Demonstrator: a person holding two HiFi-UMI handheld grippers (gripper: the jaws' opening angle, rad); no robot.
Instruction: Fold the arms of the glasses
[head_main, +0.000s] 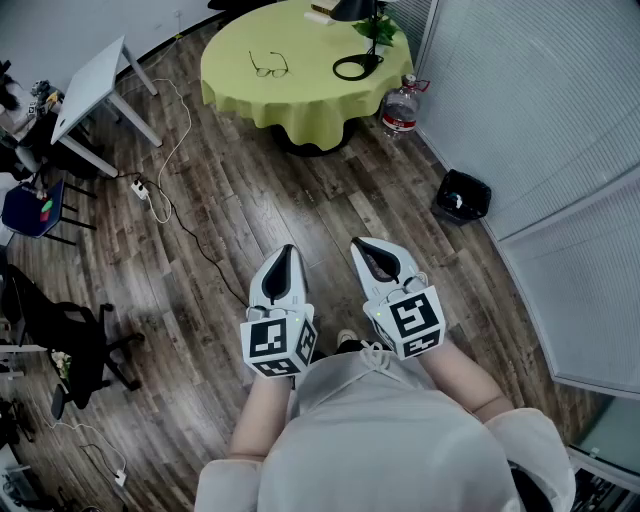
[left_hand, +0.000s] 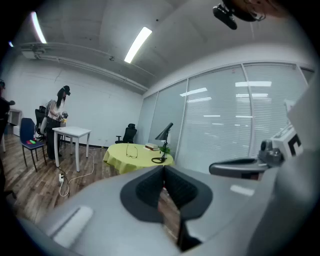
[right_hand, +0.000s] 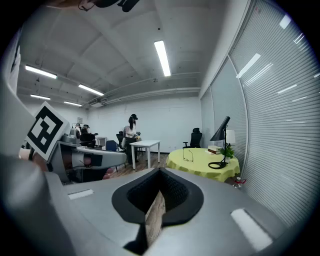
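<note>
In mid-room, well back from the table, the left gripper (head_main: 283, 250) and right gripper (head_main: 368, 245) are held side by side at waist height, tilted slightly down. Left gripper view: the jaws of the left gripper (left_hand: 163, 167) are closed tip to tip, nothing between them, only floor showing through the slit below. Right gripper view: same for the right gripper (right_hand: 160, 172), clenched and empty. Neither touches anything. The glasses (head_main: 269, 67) lie on the round table (head_main: 300, 95), well apart from both grippers, on the left part of the top; thin dark frame, arms look spread open, though too small to be sure. They also show in the gripper views (left_hand: 131, 151) (right_hand: 188, 156). The table has a yellow-green cloth and also carries a black desk lamp (head_main: 356, 62), a small plant (head_main: 378, 32) and books (head_main: 322, 10) on its right side. A water bottle (head_main: 400, 110) stands on the floor just beside the table, and a black bin (head_main: 461, 196) stands near the blinds (head_main: 540, 90). Wood plank floor (head_main: 300, 200). To the left are a white table (head_main: 90, 85), a power strip (head_main: 140, 187) with cable and 1 black office chair (head_main: 70, 340).
</note>
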